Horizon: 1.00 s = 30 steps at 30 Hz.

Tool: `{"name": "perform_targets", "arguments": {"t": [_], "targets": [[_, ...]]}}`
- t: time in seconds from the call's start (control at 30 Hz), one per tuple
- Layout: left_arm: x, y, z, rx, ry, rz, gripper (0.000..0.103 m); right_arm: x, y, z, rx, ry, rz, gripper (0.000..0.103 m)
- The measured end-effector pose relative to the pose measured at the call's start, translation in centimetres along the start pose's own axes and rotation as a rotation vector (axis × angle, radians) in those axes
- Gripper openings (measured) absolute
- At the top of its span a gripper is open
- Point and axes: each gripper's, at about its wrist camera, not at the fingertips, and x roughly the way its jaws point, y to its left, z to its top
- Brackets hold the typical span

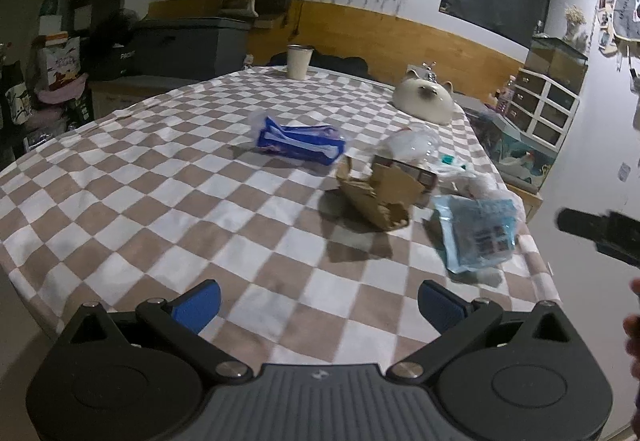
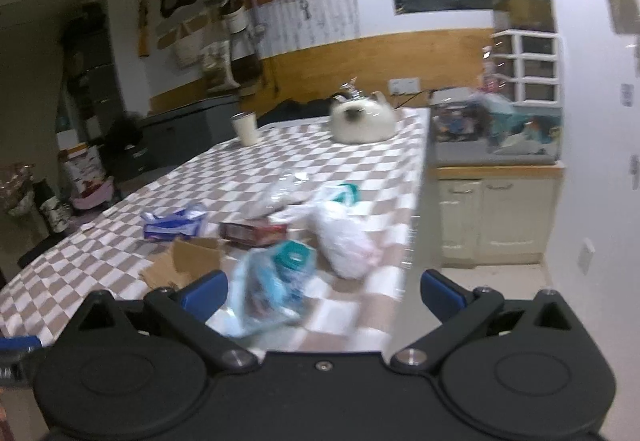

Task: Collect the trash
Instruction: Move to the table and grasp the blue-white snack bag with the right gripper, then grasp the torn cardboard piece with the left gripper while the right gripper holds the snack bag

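The left gripper (image 1: 319, 305) has its jaws wide and empty over bare checkered desk (image 1: 160, 201); open cloth lies ahead, with the torn cardboard (image 1: 376, 197) and blue wrapper (image 1: 300, 139) beyond. The right gripper (image 2: 323, 295) also has its jaws wide with nothing gripped, the light-blue pouch (image 2: 272, 281) between them near the desk's right edge, the white bag (image 2: 344, 241) just ahead.

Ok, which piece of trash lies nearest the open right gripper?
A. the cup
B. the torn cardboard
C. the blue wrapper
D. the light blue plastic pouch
D: the light blue plastic pouch lies just ahead of the right gripper, between its spread fingers.
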Motion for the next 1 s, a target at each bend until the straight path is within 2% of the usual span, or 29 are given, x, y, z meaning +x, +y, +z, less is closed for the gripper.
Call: {"name": "perform_targets", "arguments": {"t": [0.13, 0.2, 0.23, 0.33, 0.4, 0.47, 0.6, 0.8, 1.0], "targets": [[0.8, 1.3, 0.1, -0.038, 0.001, -0.049, 0.103, 3.3, 0.7, 0.6, 0.059, 0.039, 0.066, 0.102], [1.2, 1.7, 0.3, -0.048, -0.023, -0.113, 0.103, 5.1, 0.9, 0.6, 0.092, 0.07, 0.087, 0.092], [1.4, 1.8, 0.5, -0.046, -0.036, -0.136, 0.103, 5.9, 1.0, 0.5, 0.1, 0.085, 0.088, 0.09], [2.5, 1.3, 1.4, -0.026, -0.054, -0.16, 0.103, 7.7, 1.3, -0.2, 0.113, 0.122, 0.083, 0.079], [3.5, 0.7, 2.2, -0.009, -0.049, -0.172, 0.103, 8.3, 1.4, -0.6, 0.126, 0.142, 0.094, 0.058], [4.6, 0.2, 2.9, 0.006, -0.041, -0.194, 0.103, 8.7, 1.2, -1.1, 0.154, 0.159, 0.126, 0.048], [7.5, -1.0, 4.2, 0.03, -0.005, -0.202, 0.103, 7.9, 1.5, -1.6, 0.142, 0.15, 0.151, 0.044], [11.3, -3.2, 5.8, 0.058, 0.016, -0.195, 0.103, 5.6, 1.4, -2.8, 0.132, 0.155, 0.198, 0.043], [14.4, -6.5, 6.3, 0.111, 0.017, -0.112, 0.103, 3.1, 0.5, -3.6, 0.126, 0.148, 0.187, 0.043]]}}
